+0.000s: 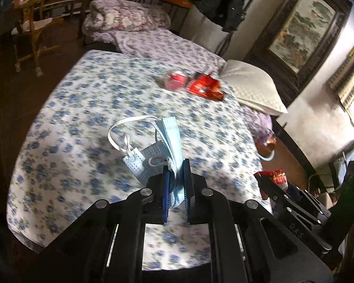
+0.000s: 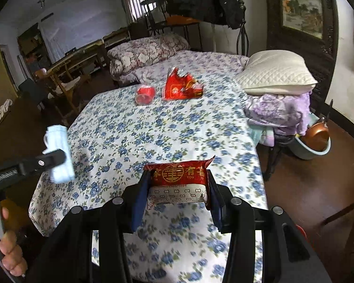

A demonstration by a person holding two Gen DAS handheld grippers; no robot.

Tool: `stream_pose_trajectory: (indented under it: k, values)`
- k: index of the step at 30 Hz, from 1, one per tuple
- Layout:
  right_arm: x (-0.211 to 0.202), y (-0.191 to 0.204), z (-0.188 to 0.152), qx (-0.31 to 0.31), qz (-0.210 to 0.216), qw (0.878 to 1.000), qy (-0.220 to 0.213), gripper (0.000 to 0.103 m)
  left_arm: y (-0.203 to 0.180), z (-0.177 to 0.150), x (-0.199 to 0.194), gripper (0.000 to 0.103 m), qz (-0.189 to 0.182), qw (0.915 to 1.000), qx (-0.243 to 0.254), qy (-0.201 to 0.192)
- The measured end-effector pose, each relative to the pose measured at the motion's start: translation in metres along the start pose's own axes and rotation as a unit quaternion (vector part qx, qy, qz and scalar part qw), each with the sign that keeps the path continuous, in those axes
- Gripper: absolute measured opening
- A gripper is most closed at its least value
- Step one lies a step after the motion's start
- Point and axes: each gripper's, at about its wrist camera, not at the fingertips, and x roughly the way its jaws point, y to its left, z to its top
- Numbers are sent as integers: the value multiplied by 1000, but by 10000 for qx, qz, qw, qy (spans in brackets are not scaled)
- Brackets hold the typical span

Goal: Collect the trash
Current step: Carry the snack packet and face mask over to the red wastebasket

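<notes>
My left gripper (image 1: 176, 172) is shut on a crumpled light-blue face mask (image 1: 170, 136) with white ear loops, held above the flowered bedspread (image 1: 94, 108). It also shows in the right wrist view (image 2: 59, 148). My right gripper (image 2: 178, 184) is shut on a red and white tissue packet (image 2: 179, 181), seen too in the left wrist view (image 1: 277, 176). Far up the bed lie a torn red wrapper (image 2: 180, 87) and a clear cup with red inside (image 2: 145, 95), on its side.
A white quilted pillow (image 2: 276, 73) sits on folded purple bedding (image 2: 278, 110) at the bed's right. A basin with a copper pot (image 2: 316, 141) stands on the floor. A rolled quilt (image 2: 146, 52) lies at the far end; wooden chairs (image 2: 66, 82) stand left.
</notes>
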Motion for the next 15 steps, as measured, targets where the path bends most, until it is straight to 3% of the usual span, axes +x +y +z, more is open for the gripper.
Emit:
stream_pose_trajectory:
  k: [8,15]
  values:
    - [-38,-62,-5,351,-350,9985,-237,46,-80,-16,17,11,-250,9967,722,273]
    - [-62,-139,-26,649,-900,9938,-57,46,-170,-45,58,11,-638,9846,1465,704]
